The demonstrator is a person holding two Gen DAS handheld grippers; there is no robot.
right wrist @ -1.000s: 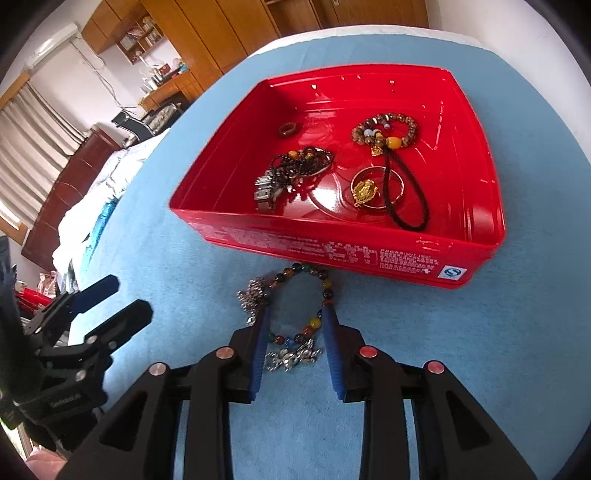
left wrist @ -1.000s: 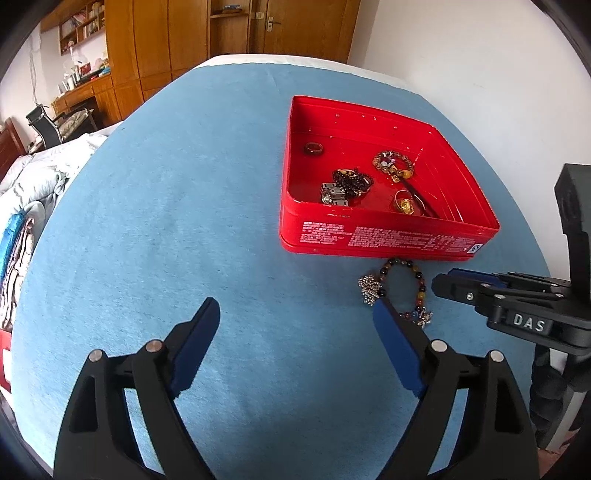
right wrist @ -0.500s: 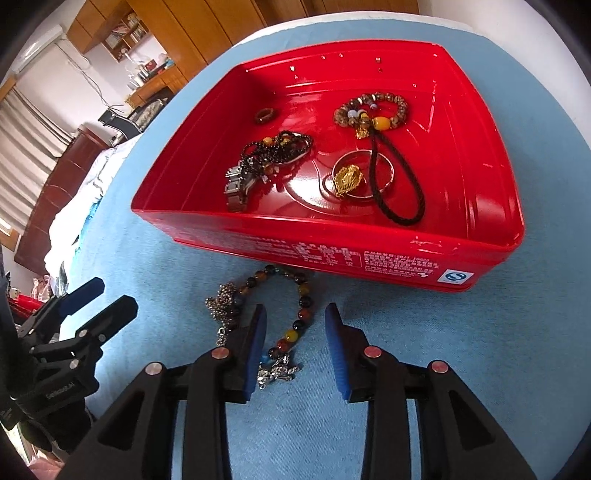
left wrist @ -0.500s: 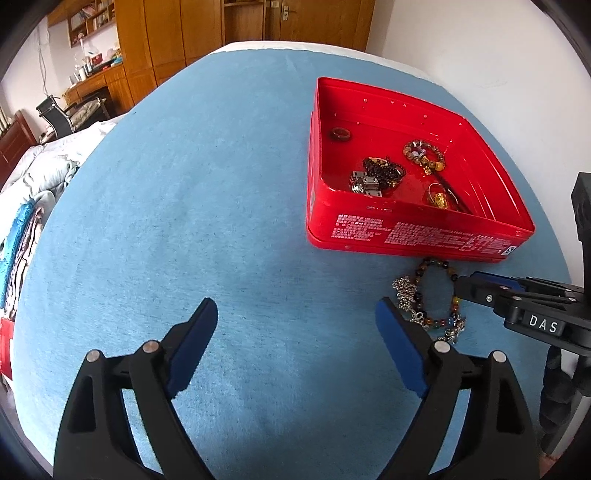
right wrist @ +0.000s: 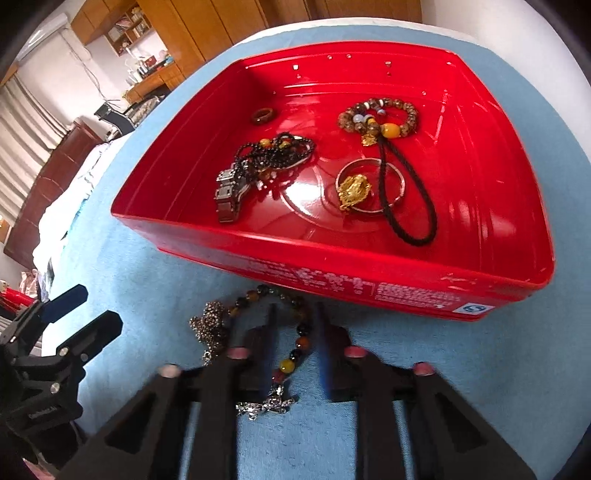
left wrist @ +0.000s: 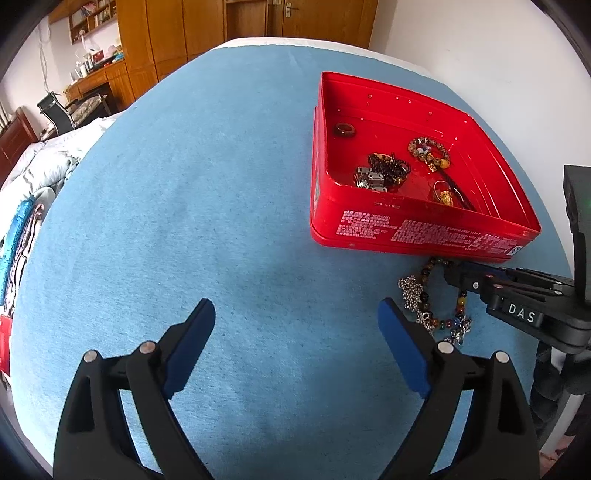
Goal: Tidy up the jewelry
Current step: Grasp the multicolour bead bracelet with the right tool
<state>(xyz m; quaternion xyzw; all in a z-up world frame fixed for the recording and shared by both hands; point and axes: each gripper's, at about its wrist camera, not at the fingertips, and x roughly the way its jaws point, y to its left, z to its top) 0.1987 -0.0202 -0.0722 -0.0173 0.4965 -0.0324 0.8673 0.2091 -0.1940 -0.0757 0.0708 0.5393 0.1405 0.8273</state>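
Note:
A red tin tray point(right wrist: 369, 269) point(left wrist: 406, 229) on the blue cloth holds several pieces: a brown ring point(right wrist: 263, 115), a dark bead strand with a metal watch band point(right wrist: 258, 166), a tan bead bracelet point(right wrist: 380, 116) with a black cord, and a gold charm point(right wrist: 354, 190). A multicoloured bead bracelet with silver charms point(right wrist: 291, 354) point(left wrist: 436, 306) lies on the cloth just in front of the tray. My right gripper point(right wrist: 295, 325) is open, its blurred fingers straddling one side of this bracelet. My left gripper point(left wrist: 295, 332) is wide open and empty, left of the bracelet.
The blue cloth point(left wrist: 203, 203) covers a table beside a white wall point(left wrist: 480, 55). Bedding point(left wrist: 44, 177) and wooden cabinets point(left wrist: 166, 33) lie beyond the far left edge. The other gripper's body shows at the right in the left wrist view point(left wrist: 535, 314).
My right gripper has moved forward over the bead bracelet toward the tray, jaws still apart. The left gripper has shifted slightly; the tray now sits further right in its view.

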